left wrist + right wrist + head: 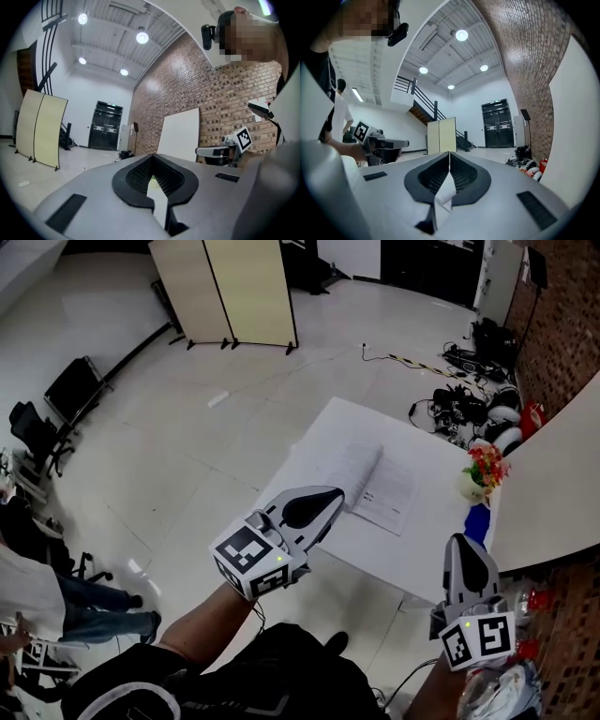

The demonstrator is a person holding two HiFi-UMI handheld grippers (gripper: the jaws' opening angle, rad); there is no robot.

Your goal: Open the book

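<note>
The book lies open on the white table, pages up, nothing touching it. In the head view both grippers hang in the air on the near side of the table, well above it. My left gripper points toward the book's near left corner, jaws together and empty. My right gripper hovers off the table's near right corner, also shut with nothing in it. The left gripper view and the right gripper view look level across the room, so neither shows the book.
A small vase of flowers and a blue object stand at the table's right edge. A curved white counter lies to the right. Cables and gear litter the floor beyond. A folding screen stands far back; a person is at left.
</note>
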